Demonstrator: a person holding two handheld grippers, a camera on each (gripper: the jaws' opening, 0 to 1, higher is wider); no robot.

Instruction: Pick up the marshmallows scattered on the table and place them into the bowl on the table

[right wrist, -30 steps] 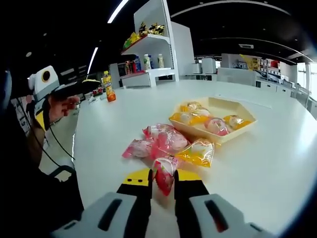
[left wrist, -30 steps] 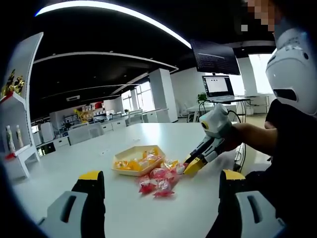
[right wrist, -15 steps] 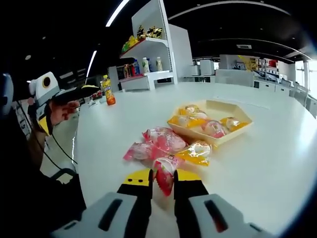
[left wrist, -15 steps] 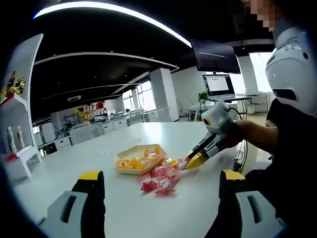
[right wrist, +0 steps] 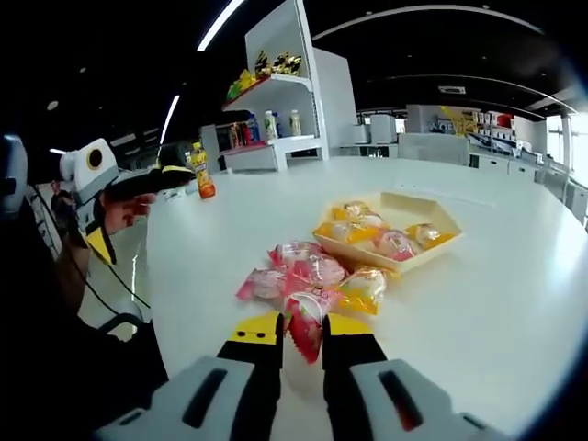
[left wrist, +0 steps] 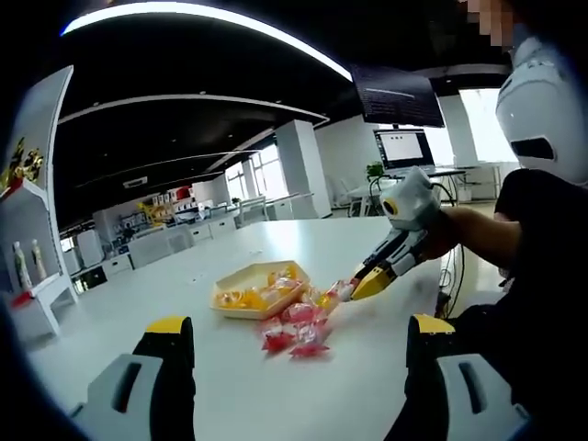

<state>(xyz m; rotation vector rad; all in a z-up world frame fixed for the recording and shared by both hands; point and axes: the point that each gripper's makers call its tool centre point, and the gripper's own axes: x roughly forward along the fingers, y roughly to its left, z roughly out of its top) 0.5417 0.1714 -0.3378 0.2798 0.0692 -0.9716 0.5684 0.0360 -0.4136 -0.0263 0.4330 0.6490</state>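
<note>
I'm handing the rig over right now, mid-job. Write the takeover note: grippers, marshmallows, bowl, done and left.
Right gripper: shut on a pink wrapped marshmallow, held near the pile, short of the bowl.
Left gripper: jaws wide open, holding nothing, back from the pile.
Bowl: yellow, shallow, on the white table, just beyond the pile; several wrapped marshmallows already lie inside.
Loose pile: a few pink and yellow wrapped marshmallows on the table beside the bowl's near rim.
Left to do: carry the held one over the bowl and release, then clear the pile.
</note>
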